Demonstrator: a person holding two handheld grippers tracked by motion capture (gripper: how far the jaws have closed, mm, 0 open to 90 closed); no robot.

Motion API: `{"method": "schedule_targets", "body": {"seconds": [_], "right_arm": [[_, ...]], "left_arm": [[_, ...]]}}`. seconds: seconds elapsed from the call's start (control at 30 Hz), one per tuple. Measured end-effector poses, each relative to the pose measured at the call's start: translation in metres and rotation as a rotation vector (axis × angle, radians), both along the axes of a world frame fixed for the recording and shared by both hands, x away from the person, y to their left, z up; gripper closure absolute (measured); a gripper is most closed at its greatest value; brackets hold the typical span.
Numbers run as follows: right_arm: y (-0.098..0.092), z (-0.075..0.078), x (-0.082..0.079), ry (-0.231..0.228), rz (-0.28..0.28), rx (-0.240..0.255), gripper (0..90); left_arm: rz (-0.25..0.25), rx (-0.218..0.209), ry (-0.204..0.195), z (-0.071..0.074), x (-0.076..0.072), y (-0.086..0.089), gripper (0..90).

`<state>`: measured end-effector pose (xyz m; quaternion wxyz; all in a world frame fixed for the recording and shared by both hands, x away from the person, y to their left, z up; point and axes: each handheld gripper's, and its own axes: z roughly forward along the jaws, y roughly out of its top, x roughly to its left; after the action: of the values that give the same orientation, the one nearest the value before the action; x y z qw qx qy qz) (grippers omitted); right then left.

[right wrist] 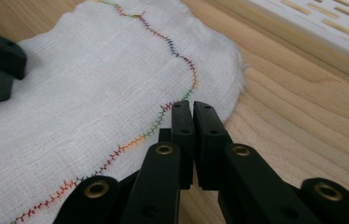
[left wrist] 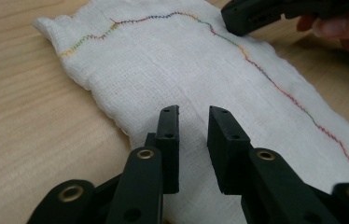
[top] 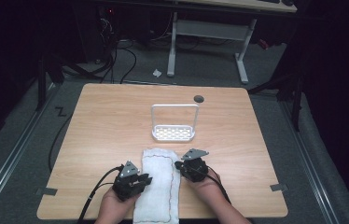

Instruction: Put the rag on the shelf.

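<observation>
Lying flat along the near middle of the desk (top: 93,140): a white cloth (top: 158,182) with a rainbow-stitched hem, its near end overhanging the desk edge. Standing just beyond its far end, apart from it: a white rack (top: 173,133) with a slotted base and tall wire handle, seen whole from the high view and merely as a slotted corner from the right gripper view.

Hovering at the cloth's left edge: the left tool (left wrist: 193,116), jaws narrowly parted, nothing between them, pointing across the weave. Resting at the cloth's right edge: the right tool (right wrist: 192,108), jaws practically together, tips on the stitched hem; gripping of fabric not discernible. Appearing in the left gripper view's far corner: the right tool with fingertips behind.
</observation>
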<state>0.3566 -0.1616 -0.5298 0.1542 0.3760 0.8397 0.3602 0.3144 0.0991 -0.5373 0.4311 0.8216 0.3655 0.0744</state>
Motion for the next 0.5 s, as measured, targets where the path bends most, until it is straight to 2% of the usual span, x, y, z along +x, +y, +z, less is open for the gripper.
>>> {"method": "schedule_targets", "body": {"seconds": [0.13, 0.23, 0.27, 0.37, 0.43, 0.47, 0.5], "right_arm": [[-0.002, 0.000, -0.009, -0.017, 0.003, -0.028, 87.7], [-0.006, -0.001, -0.017, -0.023, 0.005, -0.018, 87.4], [-0.006, -0.001, -0.017, -0.023, 0.005, -0.018, 87.4], [-0.011, -0.001, -0.015, -0.001, -0.004, 0.042, 82.9], [-0.012, -0.001, -0.015, -0.004, -0.011, 0.053, 82.6], [-0.016, 0.003, -0.016, -0.033, -0.021, 0.058, 82.1], [-0.016, 0.003, -0.016, -0.033, -0.021, 0.058, 82.1]], "left_arm": [[-0.026, 0.010, -0.004, 0.000, -0.012, -0.002, 74.9], [-0.035, -0.015, 0.043, 0.003, -0.009, 0.000, 70.6], [-0.025, -0.027, 0.047, 0.004, -0.006, 0.000, 70.6], [0.023, -0.053, 0.040, 0.008, 0.005, 0.004, 63.6], [0.067, -0.054, 0.032, 0.010, 0.017, 0.006, 61.4], [0.094, -0.065, 0.033, 0.011, 0.026, 0.007, 58.0], [0.112, -0.067, 0.037, 0.011, 0.031, 0.007, 58.0]]}}
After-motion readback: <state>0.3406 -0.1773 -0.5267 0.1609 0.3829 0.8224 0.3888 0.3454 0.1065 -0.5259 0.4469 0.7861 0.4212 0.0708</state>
